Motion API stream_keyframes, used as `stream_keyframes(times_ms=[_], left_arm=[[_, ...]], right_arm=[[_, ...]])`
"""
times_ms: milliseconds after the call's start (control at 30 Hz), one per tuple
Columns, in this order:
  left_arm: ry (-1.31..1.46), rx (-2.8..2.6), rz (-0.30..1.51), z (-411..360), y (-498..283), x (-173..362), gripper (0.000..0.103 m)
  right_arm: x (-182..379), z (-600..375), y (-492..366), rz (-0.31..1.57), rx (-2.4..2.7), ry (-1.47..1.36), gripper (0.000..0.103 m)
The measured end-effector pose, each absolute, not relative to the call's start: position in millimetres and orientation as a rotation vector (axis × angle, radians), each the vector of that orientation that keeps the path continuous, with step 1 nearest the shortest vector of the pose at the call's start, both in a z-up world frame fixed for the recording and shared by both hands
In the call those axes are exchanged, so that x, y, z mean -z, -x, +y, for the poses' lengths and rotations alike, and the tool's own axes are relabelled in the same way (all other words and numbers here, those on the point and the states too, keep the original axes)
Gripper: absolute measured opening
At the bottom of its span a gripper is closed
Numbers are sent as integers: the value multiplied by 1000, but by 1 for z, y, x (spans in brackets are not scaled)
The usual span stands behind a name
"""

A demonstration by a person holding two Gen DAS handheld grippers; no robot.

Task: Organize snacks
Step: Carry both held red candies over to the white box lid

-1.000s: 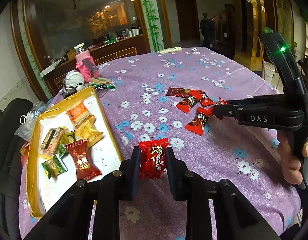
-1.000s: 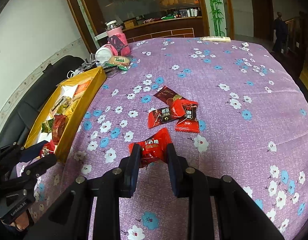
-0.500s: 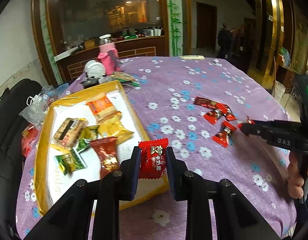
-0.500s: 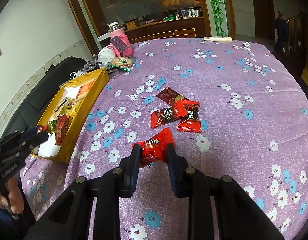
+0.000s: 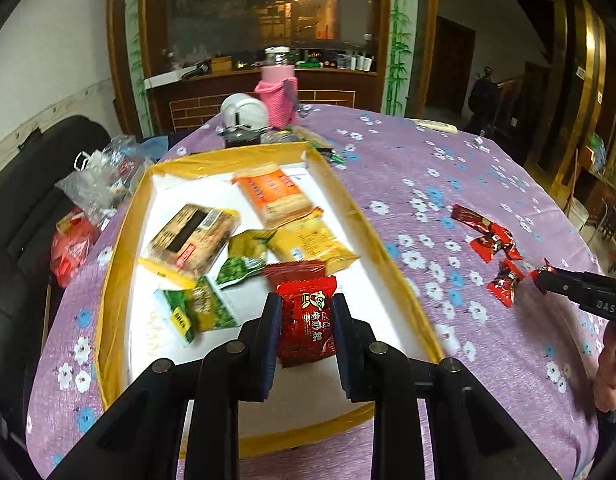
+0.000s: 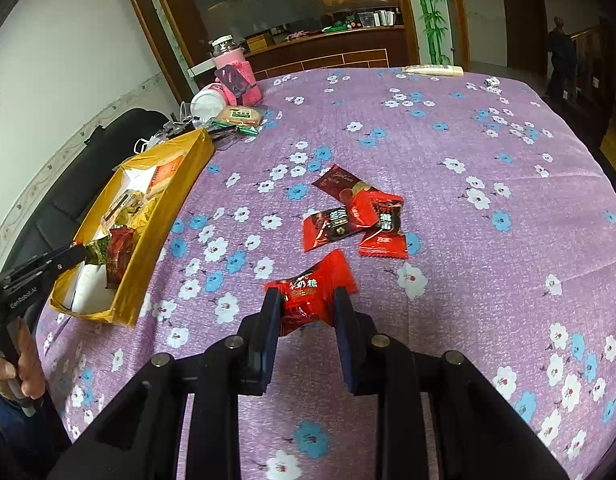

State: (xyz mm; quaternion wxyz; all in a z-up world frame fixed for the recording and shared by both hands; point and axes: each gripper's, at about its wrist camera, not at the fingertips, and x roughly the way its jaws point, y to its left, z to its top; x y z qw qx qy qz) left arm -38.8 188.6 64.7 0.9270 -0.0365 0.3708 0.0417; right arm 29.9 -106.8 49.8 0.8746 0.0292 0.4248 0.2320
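Two red candies are in my jaws now, one in each gripper. The left gripper (image 5: 304, 320) pinches a red candy (image 5: 306, 326) by its flat middle, upright, and it hangs above the near end of the yellow tray (image 5: 112, 264). The right gripper (image 6: 306, 312) pinches another red candy (image 6: 308, 294) over the purple bench (image 6: 487, 280), just before the small pile of red wrappers (image 6: 359, 216).

I judge these candies very light, with a crinkly foil wrapper that is slippery and gives way under pressure. The filled centre is the best place to take hold; the twisted ends would slide out or tear. The sweet inside may be soft, so I would not squeeze harder.

Further away in the tray lie a dark red packet (image 5: 296, 270), green packets (image 5: 244, 258), a yellow packet (image 5: 311, 246) and an orange biscuit packet (image 5: 278, 196). They look flat and light also. Beyond the tray stands a pink bottle (image 5: 278, 96).
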Motion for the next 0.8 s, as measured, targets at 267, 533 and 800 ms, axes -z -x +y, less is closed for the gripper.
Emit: stream_keyframes(times_ms=[267,533,800], left_arm=[[97,-92,752,202,44,-62,26],[107,-102,750,211,47,-60,26],[120,-120,750,221,47,-57,26]], right_arm=[[-72,-57,-10,859,-581,7,25],[-79,-11,-2,857,-653,57,25],[-80,30,1,858,-707,111,25]])
